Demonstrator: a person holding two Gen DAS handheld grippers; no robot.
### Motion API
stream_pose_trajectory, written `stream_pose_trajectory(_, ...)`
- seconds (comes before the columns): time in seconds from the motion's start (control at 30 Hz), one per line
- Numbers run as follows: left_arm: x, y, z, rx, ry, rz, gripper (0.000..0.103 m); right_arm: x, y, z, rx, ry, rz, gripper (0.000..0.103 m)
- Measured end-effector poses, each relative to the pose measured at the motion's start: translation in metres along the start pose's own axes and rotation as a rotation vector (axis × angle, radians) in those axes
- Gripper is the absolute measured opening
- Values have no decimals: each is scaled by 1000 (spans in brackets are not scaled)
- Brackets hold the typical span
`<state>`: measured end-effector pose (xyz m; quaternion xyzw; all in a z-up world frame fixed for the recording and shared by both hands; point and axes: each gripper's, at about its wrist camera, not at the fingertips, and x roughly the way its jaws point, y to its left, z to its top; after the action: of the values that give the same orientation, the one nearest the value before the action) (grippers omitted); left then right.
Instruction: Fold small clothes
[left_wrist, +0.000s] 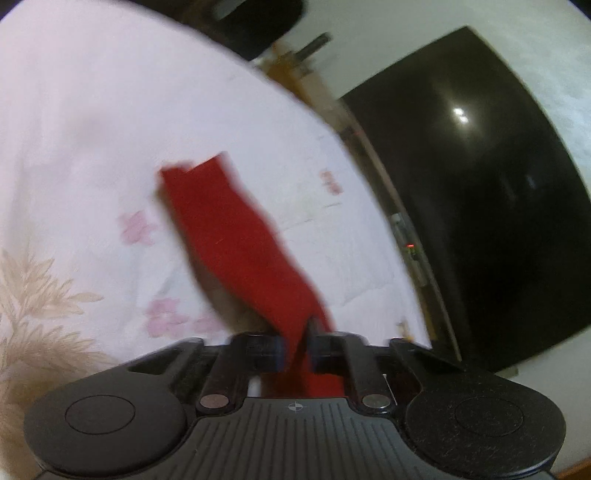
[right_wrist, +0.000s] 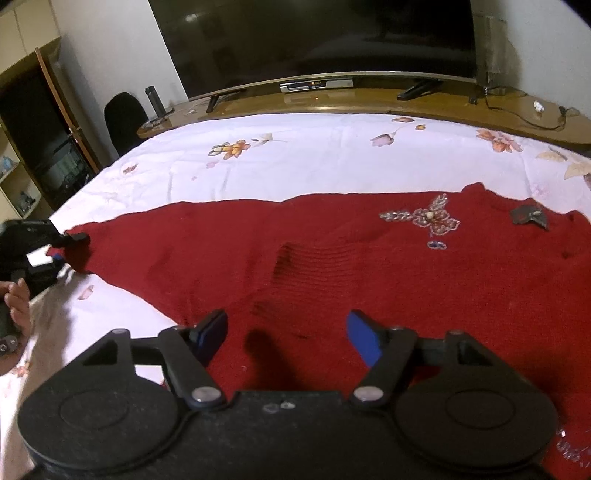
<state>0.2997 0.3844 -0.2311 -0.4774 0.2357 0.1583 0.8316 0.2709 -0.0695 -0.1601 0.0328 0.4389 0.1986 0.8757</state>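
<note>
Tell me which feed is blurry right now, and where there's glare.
Left wrist view: motion-smeared throughout, the sleeve and bedsheet soft, with a bright glare spot on the TV. Right wrist view: sharp; sweater knit and beading readable, only a faint reflection on the TV.

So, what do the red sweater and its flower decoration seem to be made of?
The red sweater looks like a knitted, wool-like yarn with a matte finish: ribbed rows show near its middle. The flower decoration seems to be silvery beads or sequins with a pale center bead, since it glints. The exact fiber cannot be told.
</note>
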Motion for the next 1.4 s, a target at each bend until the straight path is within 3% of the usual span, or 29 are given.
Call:
stream_pose_trajectory(0.1,-15,-38,-2,137,-21,-78,4,-2,-3,1,4,-5,-8,68)
stream_pose_trajectory(0.3,-31,-121,-47,371,85,-267,4,-6,-19,4,46,-14,-46,66)
stream_pose_trajectory(0.53,-20,-203,-162,629,323,-417,4,-31,-51,1,123,-44,-103,65)
stream_pose_trajectory(0.7,-20,-236,-268,941,455,-374,5,-59,-86,-6,169,-70,-172,65)
stream_pose_trajectory(0.83,-38,-258,-303,1121,414,-353,5,-82,-118,-16,237,-90,-231,65)
stream_pose_trajectory(0.97,-61,-278,-324,1279,341,-391,5,-103,-146,-21,305,-125,-261,65)
stream_pose_trajectory(1.03,-63,-289,-342,1417,280,-388,7,-111,-154,-21,318,-146,-276,67)
stream_pose_trajectory(1.07,-62,-294,-353,1488,273,-367,13,-114,-157,-22,319,-150,-284,68)
stream_pose_trajectory(1.1,-63,-300,-366,1543,277,-358,34,-114,-159,-23,321,-146,-288,68)
stream_pose_trajectory(1.13,-68,-302,-374,1586,277,-357,67,-115,-161,-25,323,-142,-290,68)
stream_pose_trajectory(1.2,-80,-301,-387,1656,214,-379,89,-116,-165,-28,333,-139,-292,68)
stream_pose_trajectory(1.3,-97,-296,-407,1812,92,-399,100,-120,-172,-33,361,-140,-287,68)
stream_pose_trajectory(1.37,-96,-293,-411,1852,107,-389,100,-127,-178,-35,400,-153,-254,68)
stream_pose_trajectory(1.4,-99,-291,-405,1818,124,-404,100,-131,-179,-34,409,-167,-234,68)
